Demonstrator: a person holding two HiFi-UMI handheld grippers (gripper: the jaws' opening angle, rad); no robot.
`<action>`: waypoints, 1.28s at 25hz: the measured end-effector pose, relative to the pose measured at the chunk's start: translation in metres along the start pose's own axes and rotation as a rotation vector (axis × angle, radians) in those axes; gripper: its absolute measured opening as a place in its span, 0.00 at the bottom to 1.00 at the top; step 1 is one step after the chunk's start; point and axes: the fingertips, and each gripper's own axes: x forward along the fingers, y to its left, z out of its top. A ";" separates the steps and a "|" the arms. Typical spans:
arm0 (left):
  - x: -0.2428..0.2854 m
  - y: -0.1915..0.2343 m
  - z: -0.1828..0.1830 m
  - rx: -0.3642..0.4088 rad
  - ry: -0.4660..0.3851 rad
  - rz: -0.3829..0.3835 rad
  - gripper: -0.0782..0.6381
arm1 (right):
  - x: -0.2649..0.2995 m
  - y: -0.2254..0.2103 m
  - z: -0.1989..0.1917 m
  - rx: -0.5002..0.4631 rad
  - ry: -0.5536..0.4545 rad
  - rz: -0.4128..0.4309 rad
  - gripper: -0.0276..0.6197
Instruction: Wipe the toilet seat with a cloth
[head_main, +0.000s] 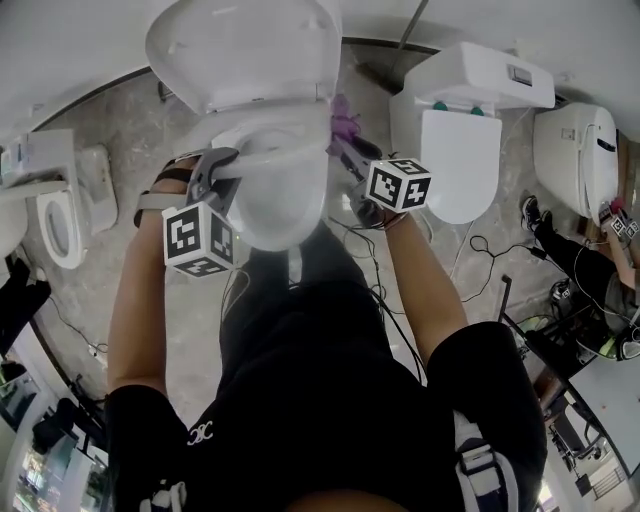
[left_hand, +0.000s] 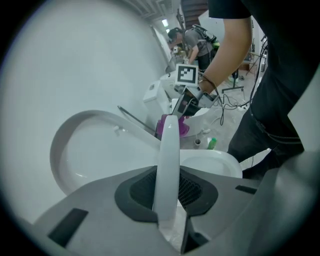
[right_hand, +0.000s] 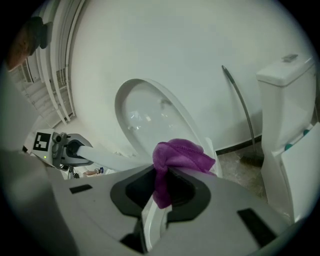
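Slip risk: your left fingers (left_hand: 135, 192) clamp raised seat (left_hand: 169, 150); ease off, it slams down; your right fingers (right_hand: 192, 192) pinch cloth (right_hand: 180, 155), bunched wad may drop.

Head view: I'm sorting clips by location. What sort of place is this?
Likely a toilet showroom or test room: several toilets stand side by side, cables trail across the floor.

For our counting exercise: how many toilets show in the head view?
4: the centre toilet, lid raised; second toilet right of it; third toilet far right; fourth toilet at left. Others may be hidden.
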 end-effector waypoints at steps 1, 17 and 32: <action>-0.001 0.000 -0.001 0.006 -0.011 0.005 0.22 | -0.005 0.011 0.003 -0.011 -0.011 0.003 0.14; -0.026 0.004 -0.040 0.031 -0.102 0.161 0.22 | -0.026 0.177 0.024 -0.176 -0.079 0.052 0.14; -0.101 -0.025 -0.104 -0.318 -0.277 0.178 0.12 | 0.028 0.269 0.005 -0.272 0.065 0.023 0.14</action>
